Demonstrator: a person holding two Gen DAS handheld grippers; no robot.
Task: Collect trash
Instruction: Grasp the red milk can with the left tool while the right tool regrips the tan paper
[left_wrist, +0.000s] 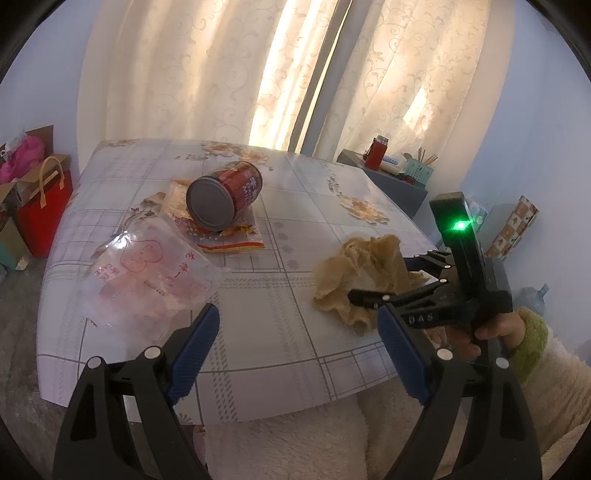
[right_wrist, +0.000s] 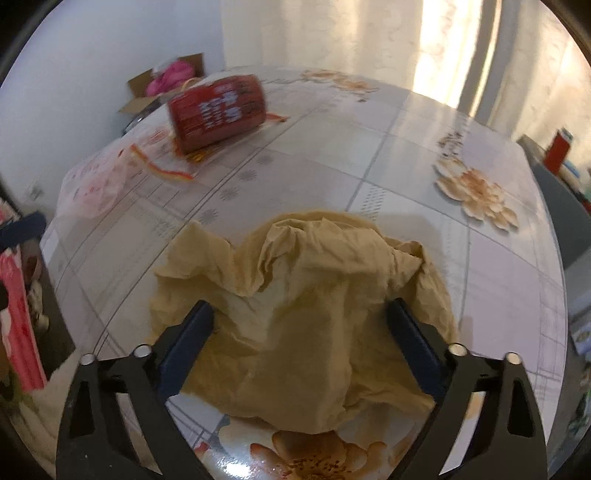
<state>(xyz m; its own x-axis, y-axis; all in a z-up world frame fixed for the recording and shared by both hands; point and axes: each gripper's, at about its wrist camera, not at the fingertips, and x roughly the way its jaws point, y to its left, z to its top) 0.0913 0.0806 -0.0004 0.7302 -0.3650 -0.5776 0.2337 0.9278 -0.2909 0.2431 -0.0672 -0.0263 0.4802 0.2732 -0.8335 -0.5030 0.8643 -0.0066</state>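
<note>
The counter (left_wrist: 295, 206) wears a glossy checked cloth printed with tan flowers. Behind it, at 12 o'clock, hang pale patterned curtains (left_wrist: 207, 74) lit from outside. At 9 o'clock on the floor stand a red paper bag (left_wrist: 46, 210) and a cardboard box (left_wrist: 35, 138) holding something pink. At 2 o'clock a low grey cabinet (left_wrist: 391, 184) carries a red flask (left_wrist: 376, 153) and a green basket (left_wrist: 421, 171) with sticks upright in it.

Only thing I can actually read is "DAS" in pale letters on the black body of the right tongs (left_wrist: 388, 284). The can (left_wrist: 225, 195) and clear bag (left_wrist: 144, 273) have print, but too blurry.
</note>
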